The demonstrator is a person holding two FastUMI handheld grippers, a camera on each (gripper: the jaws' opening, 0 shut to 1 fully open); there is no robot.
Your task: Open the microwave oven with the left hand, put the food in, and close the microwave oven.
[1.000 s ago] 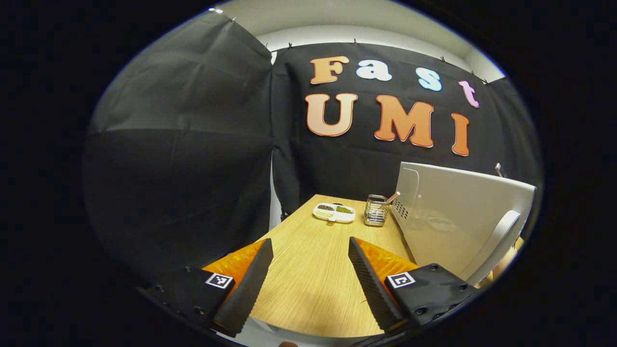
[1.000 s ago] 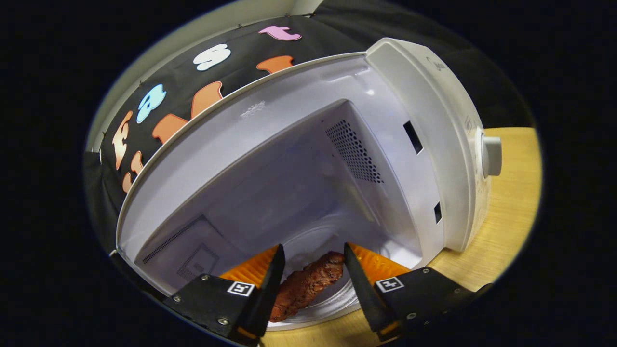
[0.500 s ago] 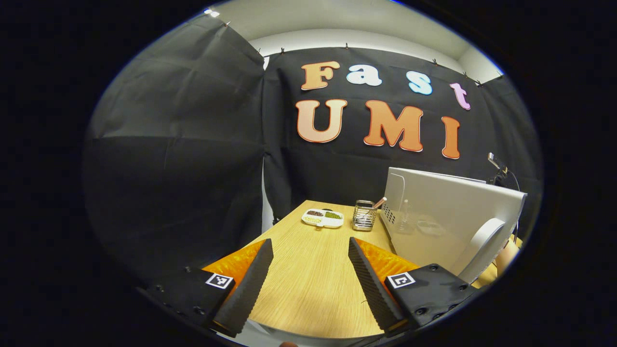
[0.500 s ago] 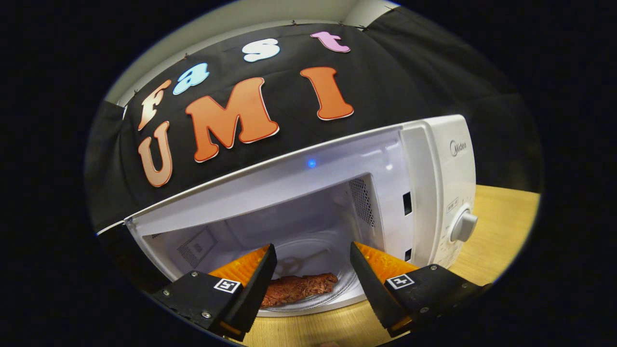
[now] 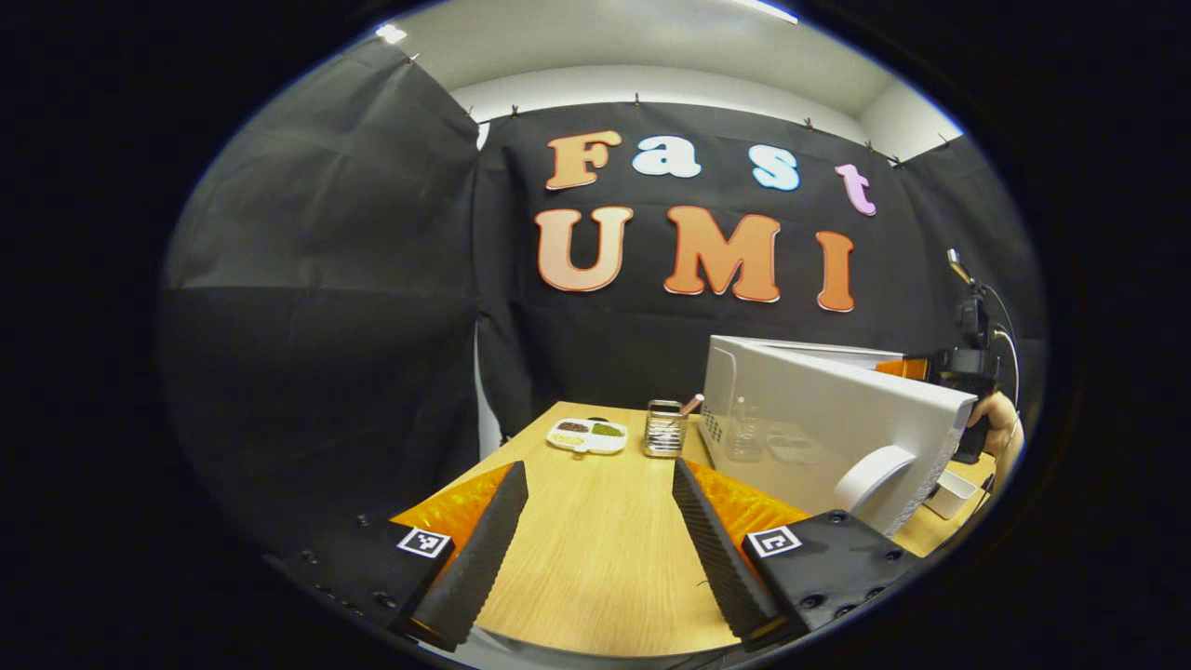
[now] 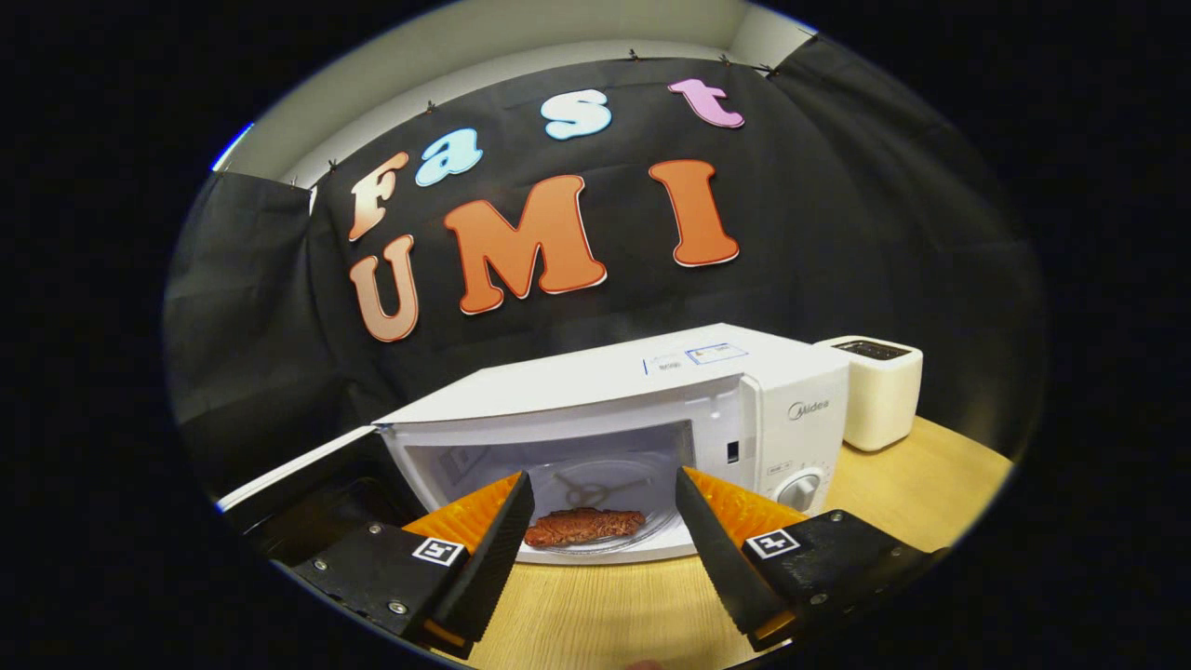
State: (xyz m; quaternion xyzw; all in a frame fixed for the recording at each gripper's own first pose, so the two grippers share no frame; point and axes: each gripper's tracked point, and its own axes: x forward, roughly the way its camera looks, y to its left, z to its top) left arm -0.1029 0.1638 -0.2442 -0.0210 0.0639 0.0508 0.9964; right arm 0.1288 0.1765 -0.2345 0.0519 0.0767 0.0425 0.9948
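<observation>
The white microwave [image 6: 651, 391] stands on the wooden table with its door [image 6: 298, 470] swung open to the left. A brown piece of food [image 6: 584, 526] lies on the glass turntable inside. My right gripper [image 6: 605, 549] is open, in front of the cavity and outside it, with nothing between its fingers. In the left gripper view the door's outer face [image 5: 819, 423] and its handle [image 5: 870, 475] stand to the right. My left gripper [image 5: 595, 540] hangs open over the bare table, left of the door and apart from it. Behind the door a hand [image 5: 1000, 423] holds the other gripper.
A white toaster [image 6: 870, 377] stands right of the microwave. At the table's far end are a divided white dish [image 5: 586, 435] with bits of food and a wire utensil holder [image 5: 663, 428]. A small white tray [image 5: 949, 493] lies beyond the door. Black cloth walls close the booth.
My right gripper has drawn back out of the microwave, leaving the food on the turntable. My left gripper has moved back a little from the door. Both stay open.
</observation>
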